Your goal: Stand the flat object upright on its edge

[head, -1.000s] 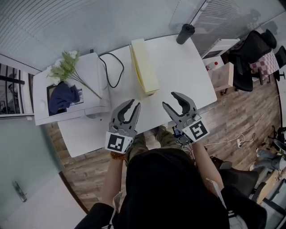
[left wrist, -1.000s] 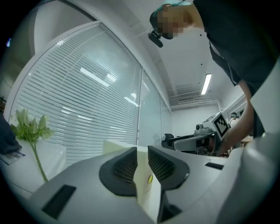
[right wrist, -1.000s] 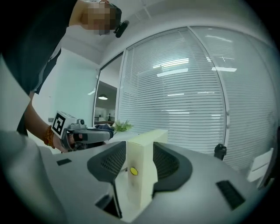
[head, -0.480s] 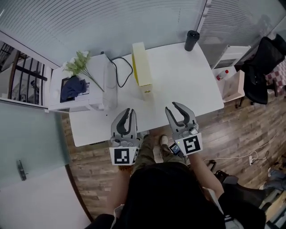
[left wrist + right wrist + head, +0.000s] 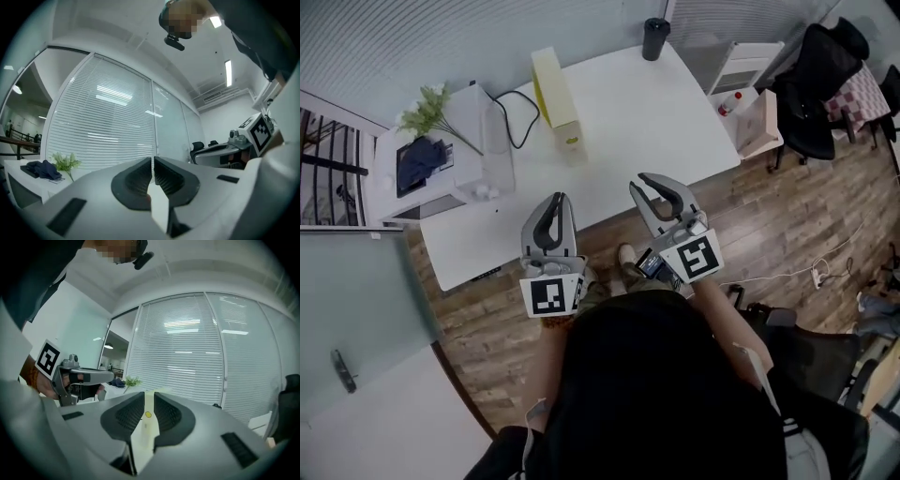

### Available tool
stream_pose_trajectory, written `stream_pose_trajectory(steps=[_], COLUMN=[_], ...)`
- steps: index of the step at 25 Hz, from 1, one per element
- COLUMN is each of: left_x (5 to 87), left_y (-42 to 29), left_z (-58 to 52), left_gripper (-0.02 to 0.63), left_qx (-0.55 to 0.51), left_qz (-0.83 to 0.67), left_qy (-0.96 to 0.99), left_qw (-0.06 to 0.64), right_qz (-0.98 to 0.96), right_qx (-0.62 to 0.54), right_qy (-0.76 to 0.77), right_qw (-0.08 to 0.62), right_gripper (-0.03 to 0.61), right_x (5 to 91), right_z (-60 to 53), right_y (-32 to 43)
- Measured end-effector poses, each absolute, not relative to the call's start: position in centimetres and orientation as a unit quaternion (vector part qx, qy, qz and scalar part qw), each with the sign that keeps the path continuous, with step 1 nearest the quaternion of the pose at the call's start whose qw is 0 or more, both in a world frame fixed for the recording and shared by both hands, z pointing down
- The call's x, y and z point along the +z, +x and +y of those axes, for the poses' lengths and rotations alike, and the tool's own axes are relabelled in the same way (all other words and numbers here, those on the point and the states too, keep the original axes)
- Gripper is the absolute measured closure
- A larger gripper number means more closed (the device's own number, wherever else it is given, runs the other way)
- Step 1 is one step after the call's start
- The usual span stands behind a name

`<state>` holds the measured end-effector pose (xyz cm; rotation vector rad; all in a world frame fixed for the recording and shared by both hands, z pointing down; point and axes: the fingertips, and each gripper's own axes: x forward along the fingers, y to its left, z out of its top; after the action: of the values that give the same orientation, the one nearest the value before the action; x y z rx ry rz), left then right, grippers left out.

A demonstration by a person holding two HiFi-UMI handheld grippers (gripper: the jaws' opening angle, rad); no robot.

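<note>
A flat pale yellow box (image 5: 555, 86) stands on its long edge at the back of the white table (image 5: 637, 112). Both grippers hover over the table's near edge, well short of the box and holding nothing. My left gripper (image 5: 555, 198) has its jaws closing, and in the left gripper view (image 5: 153, 161) the pads are all but touching. My right gripper (image 5: 637, 183) is also closing. A narrow gap is left between its pads (image 5: 148, 397), and the far-off box (image 5: 149, 420) shows through it.
A black tumbler (image 5: 655, 37) stands at the table's far right corner. A black cable (image 5: 514, 112) loops left of the box. A white unit (image 5: 455, 178) with a plant (image 5: 427, 105) and dark cloth (image 5: 420, 164) adjoins the table's left. A side table (image 5: 752, 112) and chair (image 5: 811, 89) stand right.
Both grippers' jaws have gone from wide open to nearly closed, and both have drawn back to the table's near edge. The box has stayed where it was.
</note>
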<state>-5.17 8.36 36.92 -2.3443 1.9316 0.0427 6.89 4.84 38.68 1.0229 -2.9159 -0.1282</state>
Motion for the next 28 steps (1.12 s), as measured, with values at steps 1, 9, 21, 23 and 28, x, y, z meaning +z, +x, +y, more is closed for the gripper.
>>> stream_pose_trajectory(steps=[1,9,21,23,28], left_x=[36.8,38.7,38.6,38.7,39.1], left_y=[-4.9,-7.1,-7.7,-7.7,-8.1], left_z=[8.9,11.4,12.2,12.5,13.1], left_gripper=[0.592,0.597,0.597,0.597,0.597], left_qx=[0.011,-0.005,-0.004,-0.007,-0.009], left_qz=[0.629,0.638,0.631,0.63,0.634], left_qy=[-0.775,-0.769,-0.775,-0.776,-0.773], left_qw=[0.051,0.023,0.026,0.027,0.025], right_qz=[-0.943,-0.938,-0.936,-0.936,-0.936], right_qx=[-0.046,-0.072,-0.071,-0.071,-0.073], right_qy=[0.328,0.339,0.342,0.343,0.343], right_qw=[0.017,0.026,0.031,0.036,0.037], right_gripper=[0.523,0.54,0.555,0.557,0.56], right_x=[38.2,37.9,38.5,38.9,38.9], right_z=[5.5,7.7,9.1,9.3,9.5], right_y=[7.1,6.1,4.1,4.1,4.1])
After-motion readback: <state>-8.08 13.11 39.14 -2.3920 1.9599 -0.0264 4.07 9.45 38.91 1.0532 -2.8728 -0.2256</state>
